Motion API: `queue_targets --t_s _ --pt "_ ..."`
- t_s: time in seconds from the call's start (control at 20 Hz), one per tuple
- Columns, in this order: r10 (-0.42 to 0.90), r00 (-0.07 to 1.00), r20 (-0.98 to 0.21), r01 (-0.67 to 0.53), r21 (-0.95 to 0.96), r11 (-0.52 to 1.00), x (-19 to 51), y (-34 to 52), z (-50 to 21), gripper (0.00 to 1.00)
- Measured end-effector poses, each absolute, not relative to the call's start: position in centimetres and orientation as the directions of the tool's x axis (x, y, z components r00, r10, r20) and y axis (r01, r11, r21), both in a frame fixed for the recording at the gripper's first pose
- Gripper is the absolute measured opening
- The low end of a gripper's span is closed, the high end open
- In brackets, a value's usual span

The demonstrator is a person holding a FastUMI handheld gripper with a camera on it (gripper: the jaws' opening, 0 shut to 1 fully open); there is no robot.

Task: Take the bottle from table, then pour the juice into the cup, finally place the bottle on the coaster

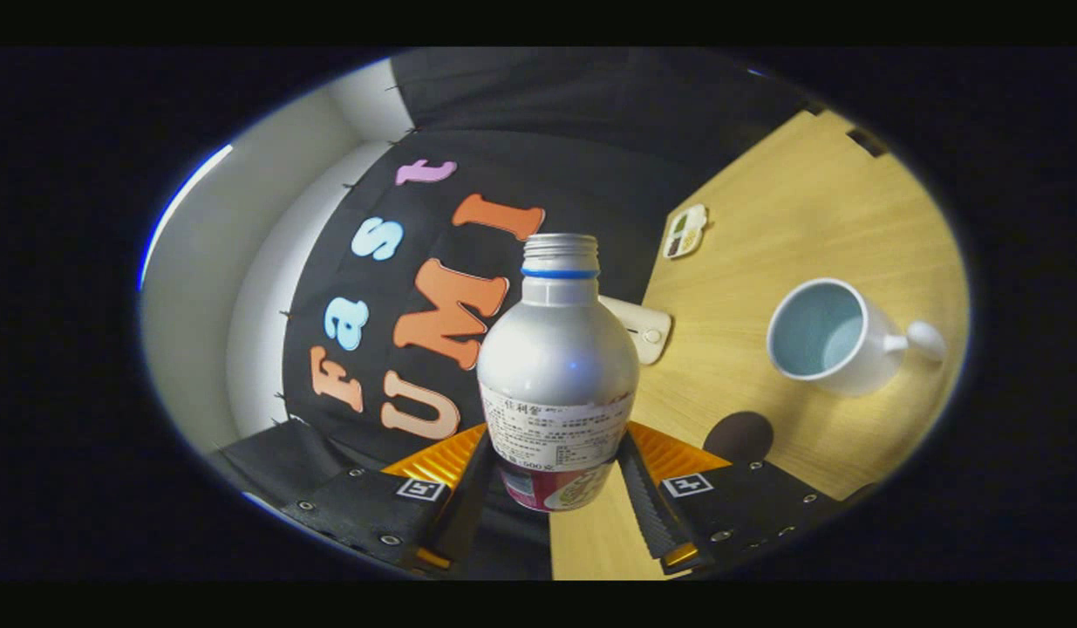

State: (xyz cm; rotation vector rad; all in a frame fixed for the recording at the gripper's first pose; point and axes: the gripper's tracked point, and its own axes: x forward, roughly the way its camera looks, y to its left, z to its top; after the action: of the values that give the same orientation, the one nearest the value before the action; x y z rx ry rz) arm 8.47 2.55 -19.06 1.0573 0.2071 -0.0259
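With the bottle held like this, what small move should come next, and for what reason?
Probably carry the silver bottle sideways toward the white mug until its open neck is above the rim. The fingers press on the bottle's lower body, the camera's tilt suggests it is lifted, and the mug stands apart with the dark coaster nearer.

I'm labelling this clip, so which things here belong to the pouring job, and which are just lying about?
Part of the job:
- bottle, cap off, clamped between the fingers of the gripper
- cup, white, on the table
- coaster, dark and round, near the cup

Lying about:
- small white device behind the bottle
- small patterned card further back
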Motion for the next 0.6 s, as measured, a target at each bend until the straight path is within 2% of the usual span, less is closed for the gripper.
queue_targets --t_s 0.3,0.45,0.6 --pt "0.078 0.977 -0.197 0.073 0.659 0.748 9.9 2.7 -19.9 0.75" --pt "0.081 0.981 -0.174 0.020 0.510 0.860 10.7 3.2 -19.7 0.75" --pt "0.049 0.974 -0.219 0.022 0.311 0.950 11.3 2.9 -21.9 0.75"
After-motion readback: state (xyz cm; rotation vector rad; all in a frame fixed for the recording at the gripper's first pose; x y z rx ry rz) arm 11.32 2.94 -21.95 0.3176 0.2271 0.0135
